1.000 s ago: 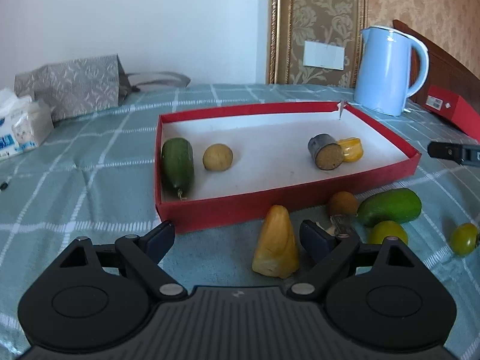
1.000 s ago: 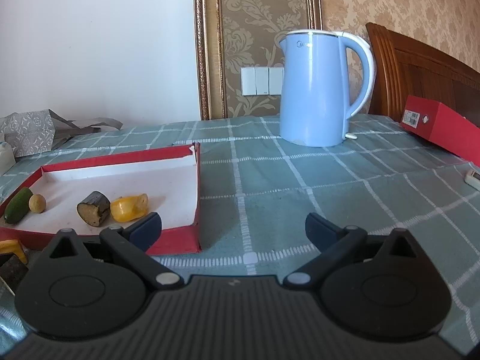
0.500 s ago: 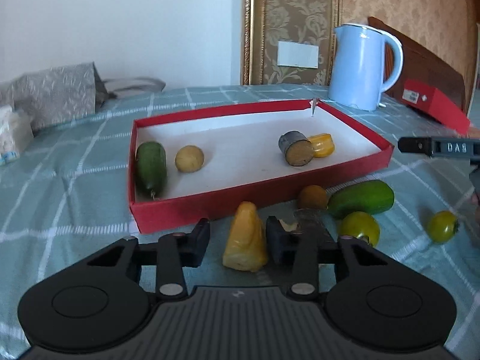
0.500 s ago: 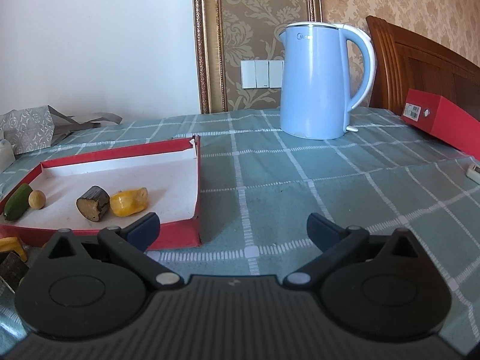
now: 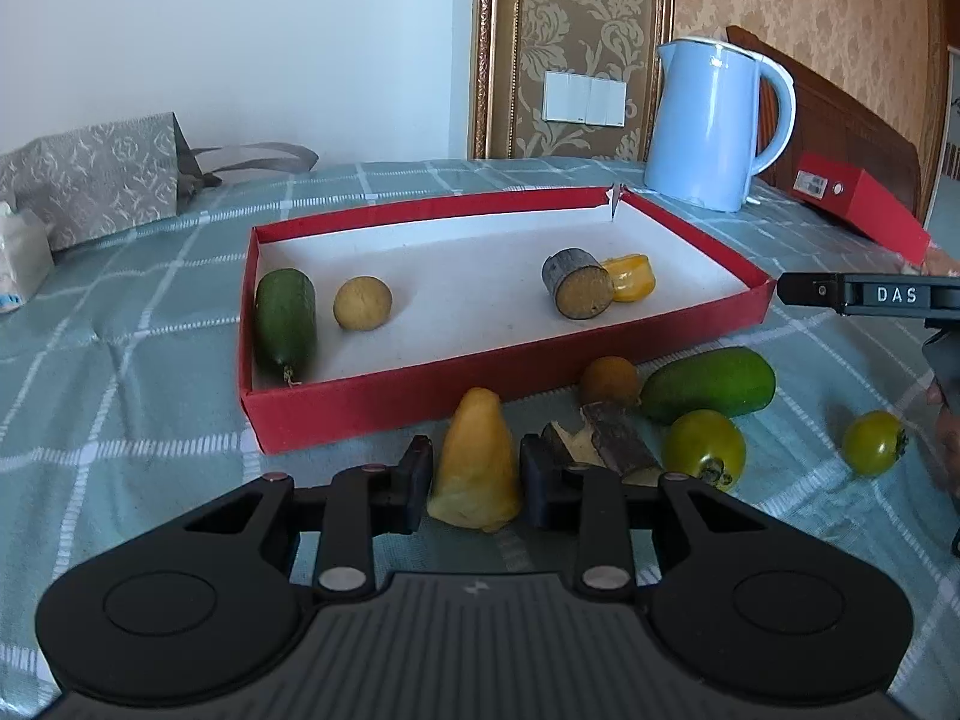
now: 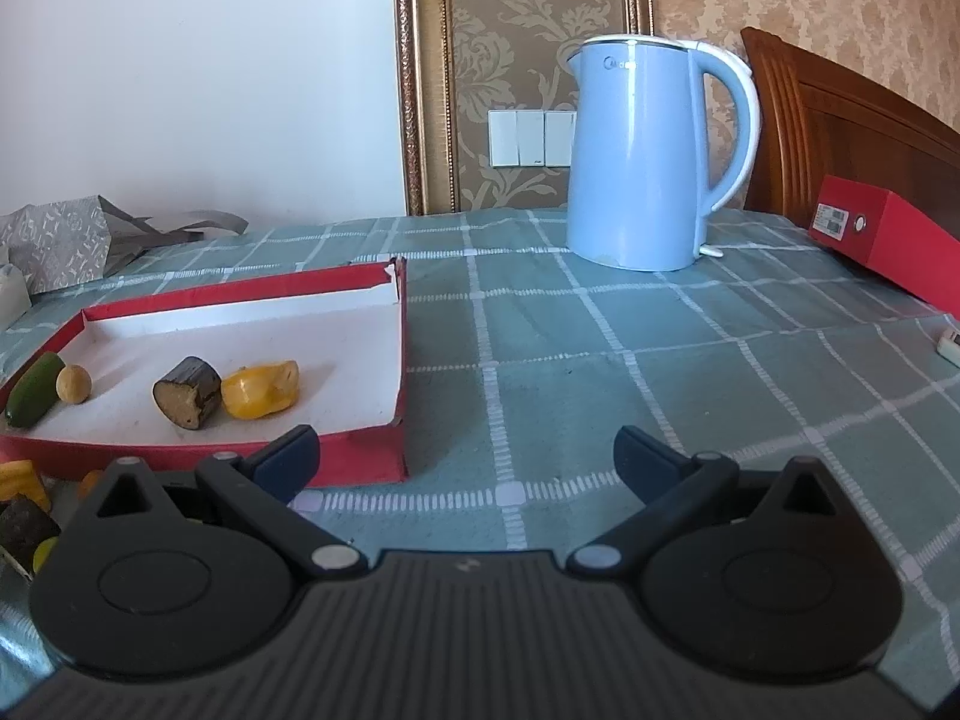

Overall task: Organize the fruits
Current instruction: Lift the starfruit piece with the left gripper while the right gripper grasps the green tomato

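My left gripper [image 5: 475, 483] is shut on a yellow cone-shaped fruit piece [image 5: 477, 461] that stands just in front of the red tray [image 5: 420, 384]. The tray holds a green cucumber-like fruit [image 5: 285, 322], a round tan fruit [image 5: 362, 303], a dark-skinned cut piece [image 5: 577, 291] and a yellow piece [image 5: 629, 278]. Outside it lie a brown round fruit [image 5: 609, 380], a large green fruit [image 5: 708, 384], two green tomatoes [image 5: 704, 448] [image 5: 873, 442] and a dark cut piece [image 5: 618, 435]. My right gripper [image 6: 467, 456] is open and empty over the cloth, right of the tray [image 6: 360, 456].
A blue kettle [image 5: 711, 126] stands behind the tray's right corner, and it also shows in the right wrist view [image 6: 642, 150]. A red box [image 5: 858, 207] lies at the far right. A grey patterned bag [image 5: 96, 177] and a tissue pack [image 5: 21, 261] sit at the left.
My left gripper closed from wide open onto the yellow cone-shaped piece. The right gripper stayed open and barely moved.
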Demonstrator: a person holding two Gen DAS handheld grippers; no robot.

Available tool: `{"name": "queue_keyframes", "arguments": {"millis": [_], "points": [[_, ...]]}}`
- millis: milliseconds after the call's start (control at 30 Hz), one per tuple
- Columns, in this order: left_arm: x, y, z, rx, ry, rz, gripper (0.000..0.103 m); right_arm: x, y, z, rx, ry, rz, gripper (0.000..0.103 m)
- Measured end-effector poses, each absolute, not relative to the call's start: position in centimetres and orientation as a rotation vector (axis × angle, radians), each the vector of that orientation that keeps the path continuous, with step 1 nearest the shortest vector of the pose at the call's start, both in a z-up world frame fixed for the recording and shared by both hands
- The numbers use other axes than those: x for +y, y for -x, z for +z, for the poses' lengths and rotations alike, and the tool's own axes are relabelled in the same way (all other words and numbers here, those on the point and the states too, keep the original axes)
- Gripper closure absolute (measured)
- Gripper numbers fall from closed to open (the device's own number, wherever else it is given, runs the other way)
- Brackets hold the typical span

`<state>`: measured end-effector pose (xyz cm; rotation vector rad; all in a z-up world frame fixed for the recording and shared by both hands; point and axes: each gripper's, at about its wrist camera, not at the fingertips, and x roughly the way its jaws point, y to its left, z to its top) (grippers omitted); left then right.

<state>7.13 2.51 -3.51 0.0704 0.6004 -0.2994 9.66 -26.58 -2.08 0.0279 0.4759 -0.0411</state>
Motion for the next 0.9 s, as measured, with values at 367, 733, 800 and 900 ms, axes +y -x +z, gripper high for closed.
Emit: {"name": "queue_keyframes", "arguments": {"millis": [367, 733, 800, 900], "points": [[3.1, -6.2, -3.3, 0.578, -0.038, -0.269, 0.074, -27.0, -6.6, -0.3, 0.457, 0.023, 0.01, 0.005], [3.2, -6.3, -3.4, 0.591, -0.034, -0.264, 0.074, -24.8, 0.1, -1.3, 0.479, 0.129, 0.189, 0.015], [3.3, -6.3, -3.4, 0.591, -0.031, -0.264, 0.074, -24.0, 0.3, -1.5, 0.476, 0.161, 0.199, 0.015], [3.3, -6.4, -3.5, 0.594, -0.034, -0.264, 0.074, -23.1, 0.2, -1.9, 0.495, 0.171, 0.213, 0.023]]}}
